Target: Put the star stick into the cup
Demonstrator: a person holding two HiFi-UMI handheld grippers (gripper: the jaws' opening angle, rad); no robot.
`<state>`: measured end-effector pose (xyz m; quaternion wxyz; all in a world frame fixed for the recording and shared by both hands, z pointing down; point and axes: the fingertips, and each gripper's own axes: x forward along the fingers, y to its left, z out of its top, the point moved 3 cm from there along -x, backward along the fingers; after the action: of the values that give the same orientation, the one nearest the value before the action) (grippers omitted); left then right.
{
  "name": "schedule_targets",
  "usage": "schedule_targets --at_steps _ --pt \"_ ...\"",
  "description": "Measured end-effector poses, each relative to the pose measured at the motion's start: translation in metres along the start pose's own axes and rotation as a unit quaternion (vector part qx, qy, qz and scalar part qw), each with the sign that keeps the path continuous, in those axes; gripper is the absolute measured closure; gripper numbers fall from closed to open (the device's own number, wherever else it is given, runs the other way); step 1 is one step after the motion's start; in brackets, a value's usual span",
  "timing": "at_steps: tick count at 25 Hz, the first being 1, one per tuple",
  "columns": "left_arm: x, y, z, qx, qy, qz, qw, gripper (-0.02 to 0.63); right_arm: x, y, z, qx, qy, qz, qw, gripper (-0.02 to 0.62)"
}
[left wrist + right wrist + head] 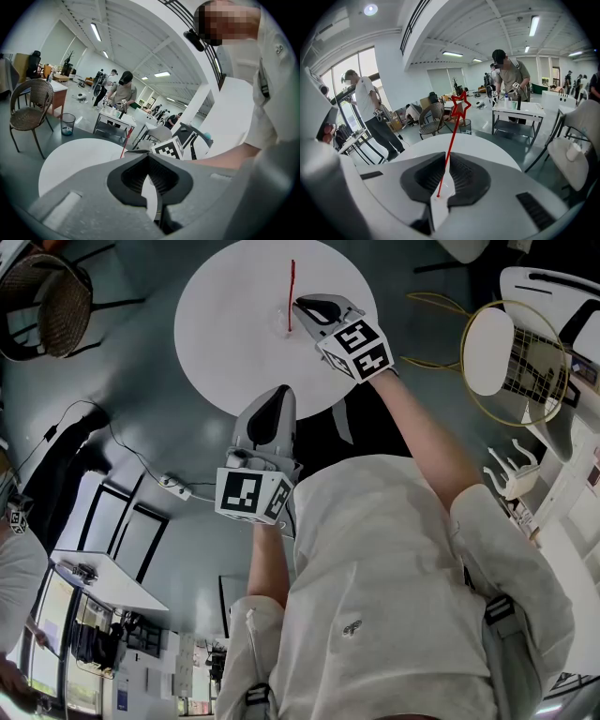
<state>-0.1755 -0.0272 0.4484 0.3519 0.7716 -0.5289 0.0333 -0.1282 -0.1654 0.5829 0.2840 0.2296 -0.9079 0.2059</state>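
Red and thin, the star stick [292,292] stands over the round white counter [234,324] in the head view, its lower end at the tips of the right hand-held gripper [300,307]. The left hand-held gripper [281,395] hangs at the counter's near edge, well apart from the stick.

From the left gripper view, the left hand-held gripper [150,161] has its jaws pressed together with nothing between them. Beyond lie the counter [70,159], the stick [125,140] and the right gripper's marker cube [168,147].

From the right gripper view, the right hand-held gripper [444,161] is closed tight on the stick's [451,136] lower end. The stick rises tilted to its star [459,105] above the counter [487,150].
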Motion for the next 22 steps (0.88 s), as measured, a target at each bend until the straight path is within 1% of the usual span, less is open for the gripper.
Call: schedule_targets --at_steps 13,22 --pt "-0.002 -0.004 0.006 0.007 -0.007 -0.003 1.0 0.597 -0.008 0.004 0.008 -0.003 -0.008 -0.002 1.0 0.56" --pt "-0.009 -0.014 0.013 0.023 -0.019 -0.01 0.9995 0.597 -0.027 0.013 0.018 -0.016 -0.021 -0.008 1.0 0.56"
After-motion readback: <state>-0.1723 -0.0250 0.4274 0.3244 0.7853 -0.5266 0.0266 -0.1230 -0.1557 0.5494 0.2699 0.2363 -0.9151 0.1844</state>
